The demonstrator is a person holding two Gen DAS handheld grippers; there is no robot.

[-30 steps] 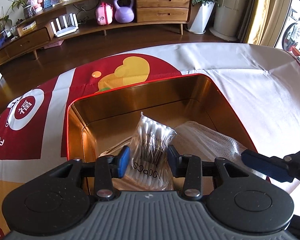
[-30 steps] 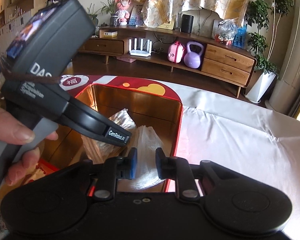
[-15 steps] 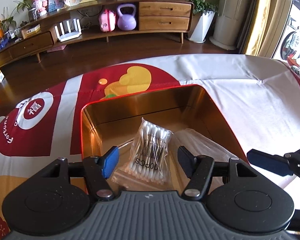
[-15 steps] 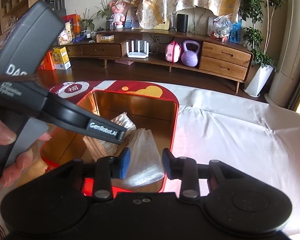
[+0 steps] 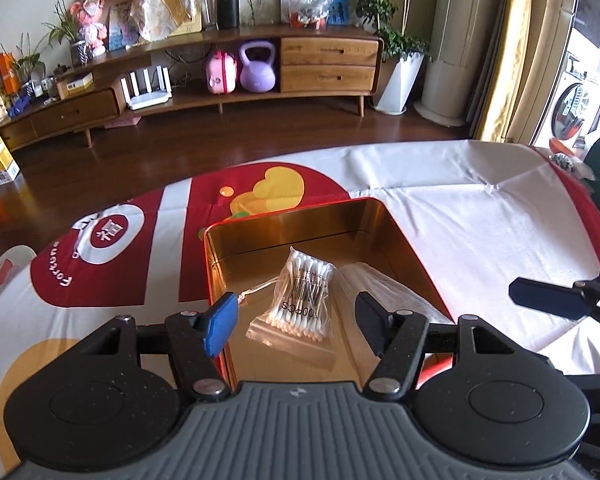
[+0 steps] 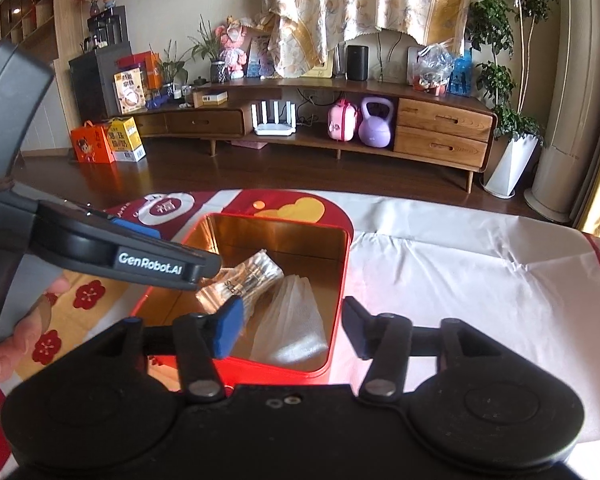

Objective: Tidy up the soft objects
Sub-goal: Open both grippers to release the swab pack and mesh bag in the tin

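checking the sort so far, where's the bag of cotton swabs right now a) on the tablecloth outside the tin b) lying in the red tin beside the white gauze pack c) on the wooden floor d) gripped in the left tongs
b: the bag of cotton swabs lies flat on the gold floor of the red tin, next to the white gauze pack, and neither tongs touch it.
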